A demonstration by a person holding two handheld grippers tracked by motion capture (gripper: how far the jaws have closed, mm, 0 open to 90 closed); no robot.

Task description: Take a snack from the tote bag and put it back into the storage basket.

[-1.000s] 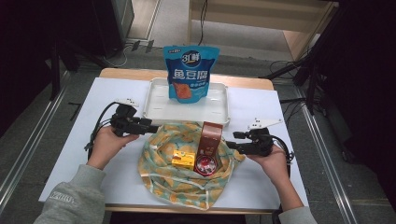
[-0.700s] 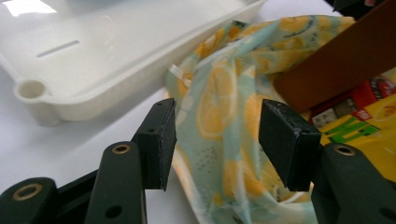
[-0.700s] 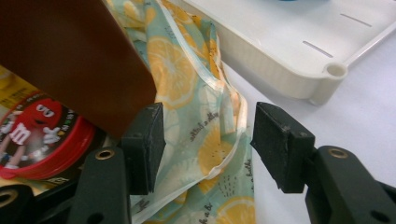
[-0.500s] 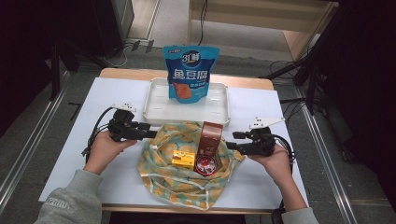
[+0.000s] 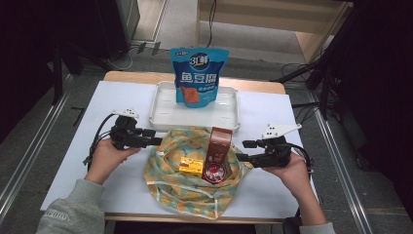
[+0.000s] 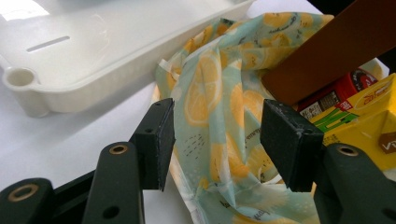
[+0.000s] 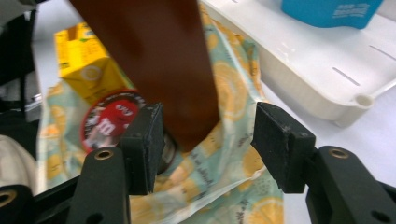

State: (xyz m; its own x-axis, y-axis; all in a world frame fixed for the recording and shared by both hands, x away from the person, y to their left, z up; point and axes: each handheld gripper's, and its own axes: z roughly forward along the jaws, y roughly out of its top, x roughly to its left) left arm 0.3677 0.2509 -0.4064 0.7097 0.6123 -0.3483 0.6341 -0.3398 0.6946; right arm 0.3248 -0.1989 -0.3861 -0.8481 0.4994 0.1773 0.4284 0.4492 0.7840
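From above we see the lemon-print cloth bag [image 5: 195, 180] lying on the white table [image 5: 73, 151], just in front of the white tray [image 5: 160, 109], with a blue snack pouch [image 5: 197, 75] standing in that tray. Our left claw [image 5: 157, 141] sits at the bag's left edge, our right claw [image 5: 241, 151] at its right edge. The left gripper view brings what the high view cannot: the jaws stand spread, a raised fold of the cloth between them, neither pad pressing it. The right gripper view likewise shows spread jaws astride the bag's rim, with a brown packet [image 7: 154, 60], a round red tin [image 7: 109, 121] and a yellow carton [image 7: 84, 65] close behind.
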